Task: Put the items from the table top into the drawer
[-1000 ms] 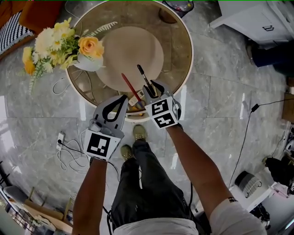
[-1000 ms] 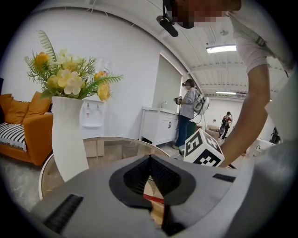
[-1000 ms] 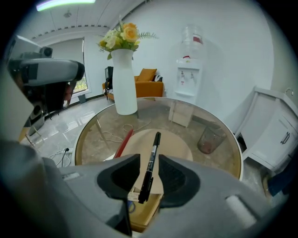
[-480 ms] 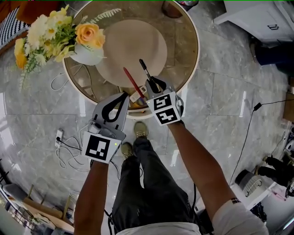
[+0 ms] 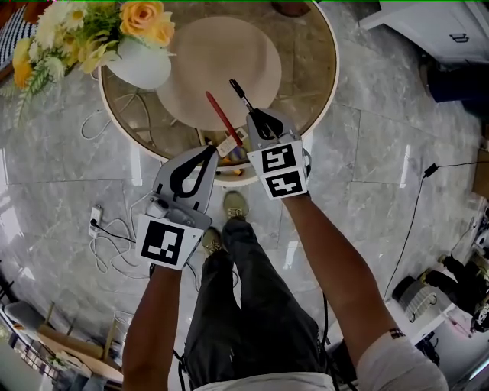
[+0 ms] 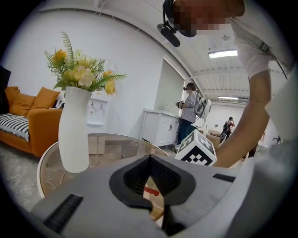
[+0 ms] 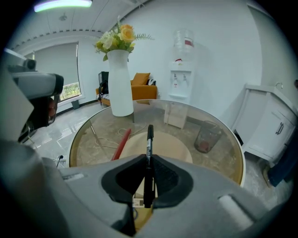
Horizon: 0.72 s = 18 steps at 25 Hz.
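Note:
A black pen (image 5: 239, 95) (image 7: 149, 139) sticks out over the round glass table (image 5: 321, 76), its lower end pinched between the pads of my right gripper (image 5: 253, 116) (image 7: 148, 160), whose jaws have just been closing onto it. A red pen (image 5: 221, 118) (image 7: 120, 143) lies just left of it, on the near edge of the beige mat (image 5: 221, 61). My left gripper (image 5: 211, 150) (image 6: 150, 159) hovers at the table's near rim, tips together, holding nothing. Under the rim an open drawer (image 5: 229, 169) shows some yellow contents.
A white vase of yellow flowers (image 5: 141, 65) (image 7: 120, 83) (image 6: 73, 130) stands on the table's left. A glass cup (image 7: 207, 137) sits at the far right side. Cables (image 5: 107, 237) trail on the floor to the left; a white cabinet (image 5: 443, 23) stands beyond.
The right gripper's jaws have gone from wide open around the black pen to shut on it. The left gripper has edged closer to the table rim.

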Tool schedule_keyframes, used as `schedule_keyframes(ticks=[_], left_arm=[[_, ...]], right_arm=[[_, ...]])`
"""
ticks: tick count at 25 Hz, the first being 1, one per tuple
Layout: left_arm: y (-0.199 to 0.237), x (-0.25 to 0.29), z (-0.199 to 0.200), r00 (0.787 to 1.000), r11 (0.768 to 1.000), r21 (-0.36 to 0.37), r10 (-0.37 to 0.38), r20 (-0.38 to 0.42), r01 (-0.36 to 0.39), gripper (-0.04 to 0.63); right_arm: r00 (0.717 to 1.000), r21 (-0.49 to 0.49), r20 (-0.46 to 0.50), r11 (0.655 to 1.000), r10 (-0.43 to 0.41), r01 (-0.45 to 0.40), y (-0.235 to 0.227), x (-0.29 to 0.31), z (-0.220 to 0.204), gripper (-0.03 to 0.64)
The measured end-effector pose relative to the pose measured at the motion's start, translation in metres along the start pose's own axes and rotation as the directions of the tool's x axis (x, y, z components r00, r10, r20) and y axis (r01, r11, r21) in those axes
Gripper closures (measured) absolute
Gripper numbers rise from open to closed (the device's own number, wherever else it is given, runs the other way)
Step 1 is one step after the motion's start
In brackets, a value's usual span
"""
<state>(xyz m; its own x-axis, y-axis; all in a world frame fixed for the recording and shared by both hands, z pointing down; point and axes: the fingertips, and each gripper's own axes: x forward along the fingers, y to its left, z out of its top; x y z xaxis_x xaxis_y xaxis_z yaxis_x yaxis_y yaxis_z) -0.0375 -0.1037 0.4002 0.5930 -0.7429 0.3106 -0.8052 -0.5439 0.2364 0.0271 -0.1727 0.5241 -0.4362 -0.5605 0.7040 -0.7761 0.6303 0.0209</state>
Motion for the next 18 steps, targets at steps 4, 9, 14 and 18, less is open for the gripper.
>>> schedule_keyframes(ticks=[4,9,14,18], left_arm=[[-0.002,-0.004,-0.002,1.000,1.000,0.003,0.004,0.003,-0.004,0.595],[-0.012,-0.014,-0.005,1.000,1.000,0.013,0.006,0.005,-0.006,0.595],[-0.024,-0.028,-0.004,1.000,1.000,0.012,-0.003,0.022,0.002,0.595],[-0.036,-0.044,-0.004,0.999,1.000,0.010,-0.004,0.038,0.004,0.595]], right_arm=[[0.999,0.008,0.046,1.000,-0.014,0.013,0.003,-0.018,0.007,0.578],[0.994,-0.009,0.109,1.000,-0.024,0.025,0.017,-0.054,0.013,0.578],[0.987,-0.020,0.157,0.999,-0.034,0.038,0.036,-0.088,0.011,0.578],[0.984,-0.023,0.172,0.999,-0.038,0.042,0.056,-0.115,0.000,0.578]])
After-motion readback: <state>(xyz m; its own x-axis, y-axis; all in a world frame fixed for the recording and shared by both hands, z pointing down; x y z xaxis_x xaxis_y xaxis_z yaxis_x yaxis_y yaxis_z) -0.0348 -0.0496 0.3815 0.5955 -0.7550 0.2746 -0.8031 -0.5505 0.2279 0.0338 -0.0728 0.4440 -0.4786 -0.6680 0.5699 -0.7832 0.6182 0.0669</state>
